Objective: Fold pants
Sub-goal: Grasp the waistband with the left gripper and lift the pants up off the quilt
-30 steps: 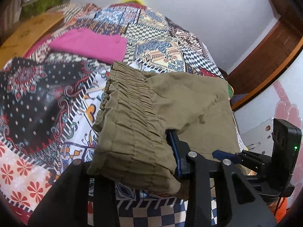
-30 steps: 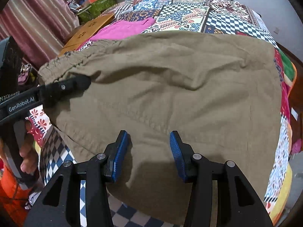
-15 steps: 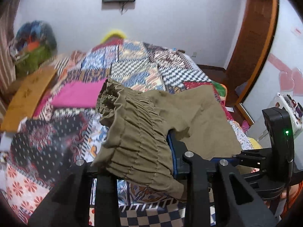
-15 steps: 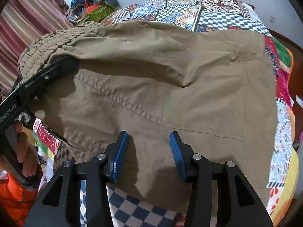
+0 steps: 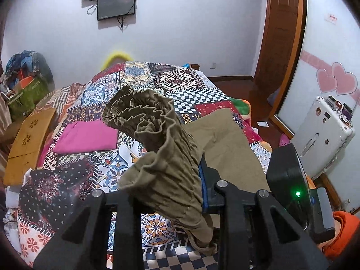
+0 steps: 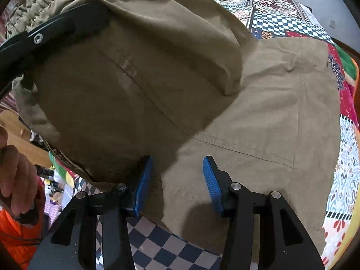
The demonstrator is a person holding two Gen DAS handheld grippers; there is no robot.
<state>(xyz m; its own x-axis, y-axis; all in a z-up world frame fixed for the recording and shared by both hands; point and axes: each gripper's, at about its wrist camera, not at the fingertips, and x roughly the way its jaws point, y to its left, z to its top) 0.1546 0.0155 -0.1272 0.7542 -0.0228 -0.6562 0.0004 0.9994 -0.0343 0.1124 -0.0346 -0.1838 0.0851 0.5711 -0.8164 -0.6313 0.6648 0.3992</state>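
Left wrist view: left claw [image 5: 180, 180] clamped on khaki pants [image 5: 166, 157] waistband; right claw [image 6: 177, 184] apart, empty.

Left tool [image 5: 166, 193] clamped and closing further, right tool [image 6: 177, 184] seemingly parted

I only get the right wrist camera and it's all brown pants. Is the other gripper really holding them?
Observer: Yes. The left gripper's jaws have just been closing on the bunched waistband, which sits between them.
Operator: Is it up in the air?
Observer: That end is raised off the bed; the rest of the pants lies flat.
Operator: Anything else on the bed?
Observer: A folded pink cloth, left of the pants and apart from them.
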